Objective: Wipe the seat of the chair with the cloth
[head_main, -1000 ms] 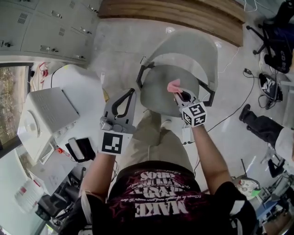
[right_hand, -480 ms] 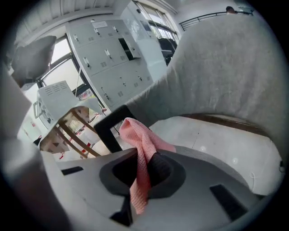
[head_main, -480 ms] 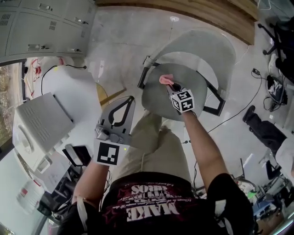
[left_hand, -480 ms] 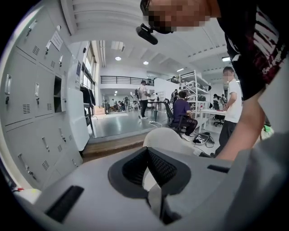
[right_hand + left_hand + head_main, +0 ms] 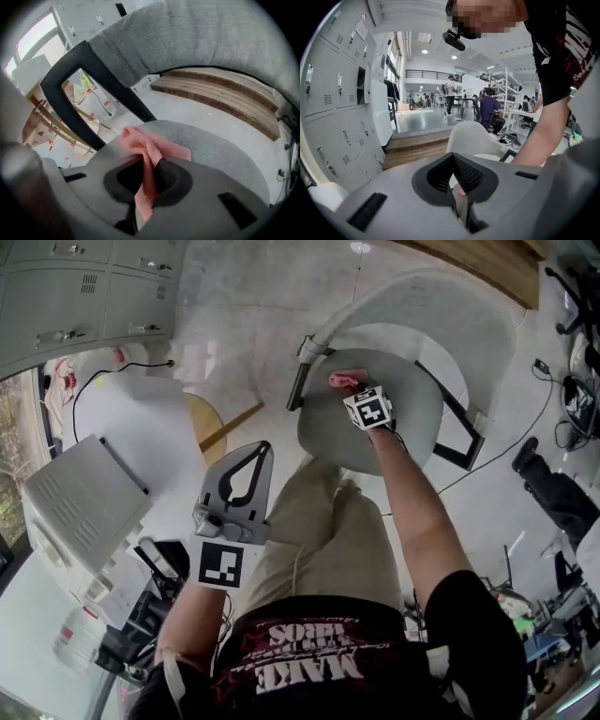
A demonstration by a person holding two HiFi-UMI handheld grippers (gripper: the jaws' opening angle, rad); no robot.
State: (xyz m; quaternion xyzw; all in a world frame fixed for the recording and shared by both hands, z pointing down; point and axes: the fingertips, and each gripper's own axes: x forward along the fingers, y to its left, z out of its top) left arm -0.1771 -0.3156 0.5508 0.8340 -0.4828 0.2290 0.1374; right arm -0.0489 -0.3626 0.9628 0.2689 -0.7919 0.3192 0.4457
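We held our right arm (image 5: 412,512) stretched forward, the right gripper (image 5: 354,392) clamped on the pink cloth (image 5: 343,379); our left gripper (image 5: 251,460) hovered drawn back, jaws together, empty.

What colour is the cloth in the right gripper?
The cloth is pink; the right gripper view shows it best.

Seat open to the right and far side; chair frame fences three edges.
Right gripper (image 5: 355,390), clamped on the pink cloth (image 5: 343,379), sits at the far-left part of the seat (image 5: 408,437). Bare grey seat lies free to its right and toward the person. A black armrest (image 5: 298,388) stands just left of the cloth. A second black arm frame (image 5: 464,439) bounds the right edge, and the curved backrest (image 5: 450,310) walls the far side. The person's legs (image 5: 319,517) press at the near edge. Left gripper (image 5: 253,457), jaws together with nothing between them, hangs clear of the chair over open floor (image 5: 253,324), white table (image 5: 122,413) near its left.
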